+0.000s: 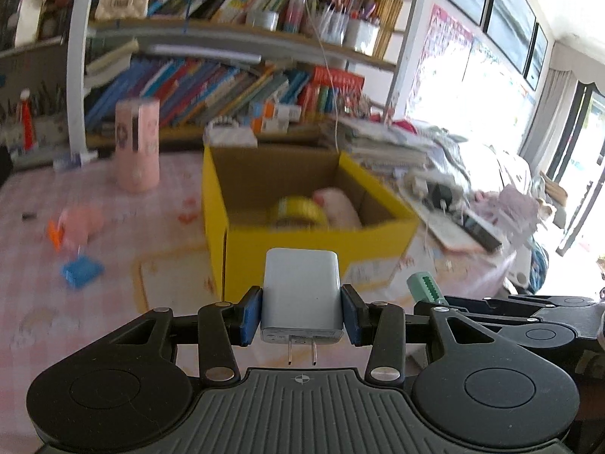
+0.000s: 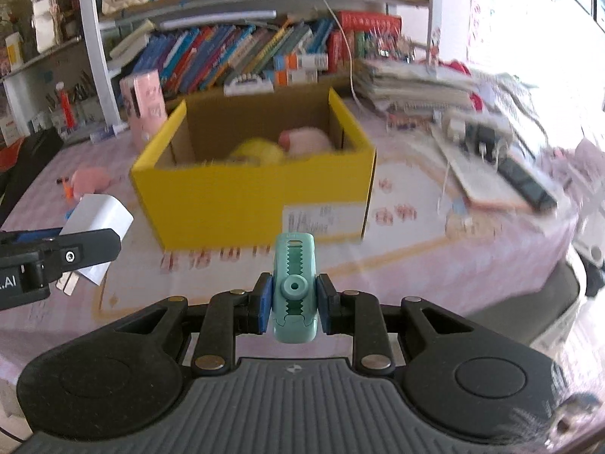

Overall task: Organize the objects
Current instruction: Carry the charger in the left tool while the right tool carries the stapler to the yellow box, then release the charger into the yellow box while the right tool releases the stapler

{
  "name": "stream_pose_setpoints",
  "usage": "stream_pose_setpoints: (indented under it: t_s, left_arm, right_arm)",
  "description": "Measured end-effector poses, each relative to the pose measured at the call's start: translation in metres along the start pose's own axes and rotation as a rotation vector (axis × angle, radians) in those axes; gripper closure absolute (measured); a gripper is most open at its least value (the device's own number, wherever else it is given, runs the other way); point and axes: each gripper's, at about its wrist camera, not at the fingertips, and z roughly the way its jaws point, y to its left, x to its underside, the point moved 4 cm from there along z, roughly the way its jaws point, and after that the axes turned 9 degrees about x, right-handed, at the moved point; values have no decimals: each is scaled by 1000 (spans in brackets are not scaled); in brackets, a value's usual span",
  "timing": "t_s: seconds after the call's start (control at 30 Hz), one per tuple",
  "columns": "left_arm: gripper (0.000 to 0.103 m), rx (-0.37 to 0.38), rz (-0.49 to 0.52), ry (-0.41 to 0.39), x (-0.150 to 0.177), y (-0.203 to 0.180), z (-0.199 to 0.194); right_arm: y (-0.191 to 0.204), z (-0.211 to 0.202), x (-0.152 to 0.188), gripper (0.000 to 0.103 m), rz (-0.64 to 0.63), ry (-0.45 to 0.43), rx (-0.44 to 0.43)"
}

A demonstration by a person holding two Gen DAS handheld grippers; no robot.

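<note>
Left gripper (image 1: 301, 312): fingers clamped on white charger (image 1: 300, 293).
Right gripper (image 2: 293, 304): fingers pinching green clip (image 2: 294, 289).
Next: I clear the yellow box (image 2: 211, 196) rim, then release inside.

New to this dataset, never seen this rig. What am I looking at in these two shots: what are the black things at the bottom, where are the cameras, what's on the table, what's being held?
No robot: a person carries a two-finger gripper in each hand, each with a fisheye camera looking along its fingers. The black parts at the bottom are the gripper itself.

Left wrist view: the left gripper clamps a white charger, prongs toward the camera.

Right wrist view: the right gripper clamps a teal clip.

Ahead, on a pink tablecloth, stands an open yellow box holding a yellow item and a pink one, both blurred. Left of it lie a pink toy and a blue block.
</note>
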Motion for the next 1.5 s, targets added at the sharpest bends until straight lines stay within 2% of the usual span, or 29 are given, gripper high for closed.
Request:
stream_pose_setpoints:
  t_s: [0.23, 0.5, 0.9, 1.23, 1.5]
  left_arm:
    - [61, -39, 11, -62, -42, 0, 34]
    - [61, -93, -6, -67, -67, 2, 77]
    - [61, -206, -3, 38, -62, 17, 132]
    - [61, -235, 16, 100, -57, 20, 158]
    - [61, -226, 24, 140, -53, 20, 168]
  right_arm:
    - [-15, 33, -61, 80, -32, -100, -18]
    - [-19, 74, -109, 80, -84, -136, -77]
    - [4, 125, -131, 80, -201, -94, -193]
    - [24, 159, -137, 80, -311, -52, -258]
    - [34, 182, -143, 80, -343, -7, -296]
